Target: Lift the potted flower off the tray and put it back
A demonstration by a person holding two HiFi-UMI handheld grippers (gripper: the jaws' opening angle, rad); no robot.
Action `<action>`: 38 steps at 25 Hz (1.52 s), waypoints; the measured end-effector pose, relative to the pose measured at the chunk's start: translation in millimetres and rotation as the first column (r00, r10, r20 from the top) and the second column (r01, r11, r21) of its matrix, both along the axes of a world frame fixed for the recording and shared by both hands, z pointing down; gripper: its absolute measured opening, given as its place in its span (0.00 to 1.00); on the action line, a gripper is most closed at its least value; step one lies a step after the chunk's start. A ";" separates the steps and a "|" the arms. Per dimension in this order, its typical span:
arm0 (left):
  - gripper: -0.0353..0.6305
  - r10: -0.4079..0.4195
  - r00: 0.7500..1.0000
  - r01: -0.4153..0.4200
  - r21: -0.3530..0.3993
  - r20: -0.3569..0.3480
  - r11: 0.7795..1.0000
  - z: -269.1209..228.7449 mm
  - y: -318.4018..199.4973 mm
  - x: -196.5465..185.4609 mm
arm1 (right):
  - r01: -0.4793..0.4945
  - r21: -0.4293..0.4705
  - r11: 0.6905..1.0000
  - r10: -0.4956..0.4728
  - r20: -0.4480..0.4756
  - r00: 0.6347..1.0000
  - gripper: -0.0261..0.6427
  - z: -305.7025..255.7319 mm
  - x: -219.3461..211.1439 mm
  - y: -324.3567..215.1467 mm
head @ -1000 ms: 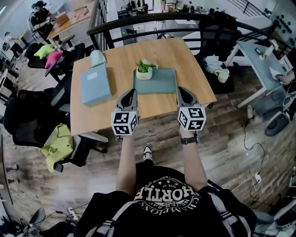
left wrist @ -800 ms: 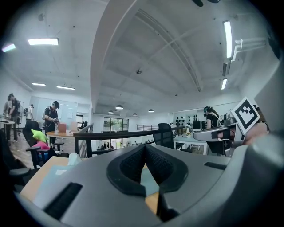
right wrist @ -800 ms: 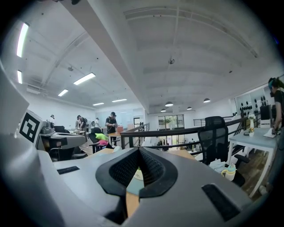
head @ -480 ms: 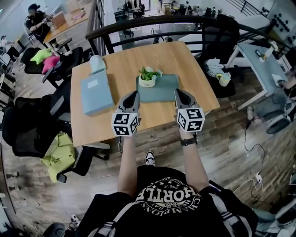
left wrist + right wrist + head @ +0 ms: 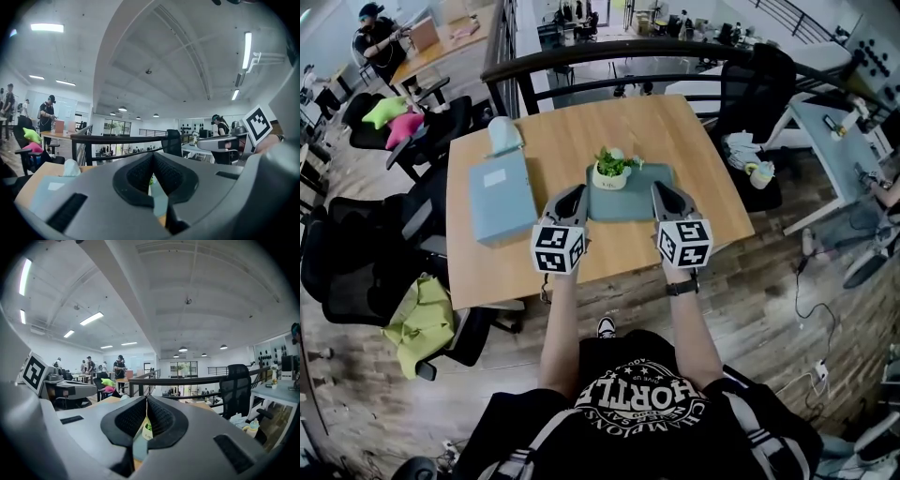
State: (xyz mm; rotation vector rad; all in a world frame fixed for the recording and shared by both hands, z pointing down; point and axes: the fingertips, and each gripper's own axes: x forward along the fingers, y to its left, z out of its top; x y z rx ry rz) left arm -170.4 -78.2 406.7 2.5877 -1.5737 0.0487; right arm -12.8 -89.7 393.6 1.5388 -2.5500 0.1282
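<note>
The potted flower [image 5: 610, 169], green leaves in a small white pot, stands on the far left corner of a grey-green tray [image 5: 637, 192] on the wooden table [image 5: 694, 187]. My left gripper [image 5: 575, 192] hovers at the tray's near left corner, jaws shut and empty. My right gripper [image 5: 657, 190] is over the tray's near right corner, also shut with nothing held. In the right gripper view the pot [image 5: 147, 429] shows through the thin slit between the jaws [image 5: 146, 401]. In the left gripper view a sliver of the tray [image 5: 158, 201] appears below the closed jaws [image 5: 152, 158].
A light blue box [image 5: 500, 195] lies left of the tray with a pale tissue pack [image 5: 503, 134] behind it. A black railing [image 5: 609, 56] runs past the table's far edge. Office chairs [image 5: 356, 253] crowd the left side, and a desk [image 5: 834, 131] stands at the right.
Both grippers have moved forward from the table's near edge up to the tray's near corners. Both have stayed shut. The pot and tray have not moved.
</note>
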 end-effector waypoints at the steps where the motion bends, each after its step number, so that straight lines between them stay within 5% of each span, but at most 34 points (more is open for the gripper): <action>1: 0.08 -0.001 1.000 0.001 0.000 -0.004 1.000 0.6 -2.7 -1.7 | 0.005 -0.002 1.000 -0.005 -0.003 1.000 0.08 1.6 -3.5 -2.4; 20: 0.08 0.064 0.998 -0.063 -0.119 0.003 0.991 71.5 -69.7 3.9 | 0.040 -0.126 0.991 -0.038 0.019 0.999 0.12 72.7 -6.6 -77.1; 33: 0.09 0.109 0.994 -0.102 -0.223 0.022 0.970 136.0 -128.6 15.1 | 0.058 -0.277 0.959 -0.056 0.018 0.998 0.24 148.9 11.0 -122.2; 38: 0.21 0.123 0.992 -0.108 -0.284 0.035 0.953 165.1 -138.4 12.6 | 0.092 -0.331 0.939 -0.090 0.020 0.996 0.30 178.5 7.3 -128.7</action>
